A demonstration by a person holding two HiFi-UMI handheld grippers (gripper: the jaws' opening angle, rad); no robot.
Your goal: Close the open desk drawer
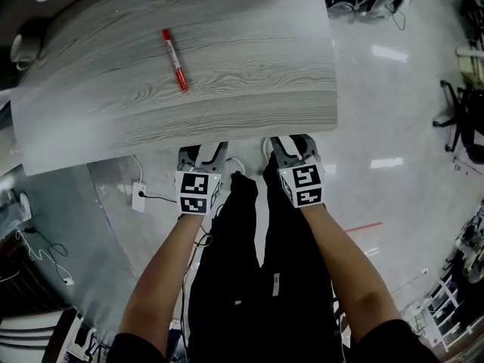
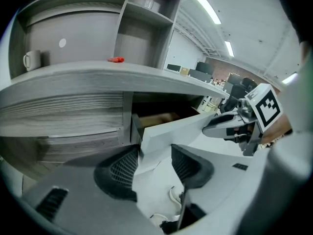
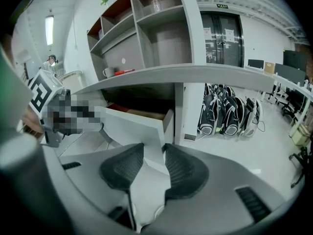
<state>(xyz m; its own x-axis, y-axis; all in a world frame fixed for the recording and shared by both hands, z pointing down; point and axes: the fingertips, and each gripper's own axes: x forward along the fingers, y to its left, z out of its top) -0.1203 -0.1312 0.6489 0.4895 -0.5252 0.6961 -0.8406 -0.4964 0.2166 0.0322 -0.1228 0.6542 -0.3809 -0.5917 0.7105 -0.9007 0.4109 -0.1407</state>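
Observation:
The grey wood desk (image 1: 227, 74) fills the top of the head view; the drawer under it is hidden there. Both grippers sit at the desk's front edge, the left gripper (image 1: 200, 157) beside the right gripper (image 1: 291, 150). In the left gripper view the open drawer's white front (image 2: 181, 126) juts out below the desktop, and its left end lies between the open jaws of the left gripper (image 2: 155, 153). In the right gripper view the right end of the drawer front (image 3: 132, 129) lies between the narrowly open jaws of the right gripper (image 3: 154, 148).
A red marker (image 1: 175, 59) lies on the desktop and a white mug (image 2: 30, 60) stands at its far left. Shelves rise behind the desk. A white power adapter (image 1: 140, 195) and cables lie on the floor to the left. Several bags (image 3: 230, 114) stand on the floor to the right.

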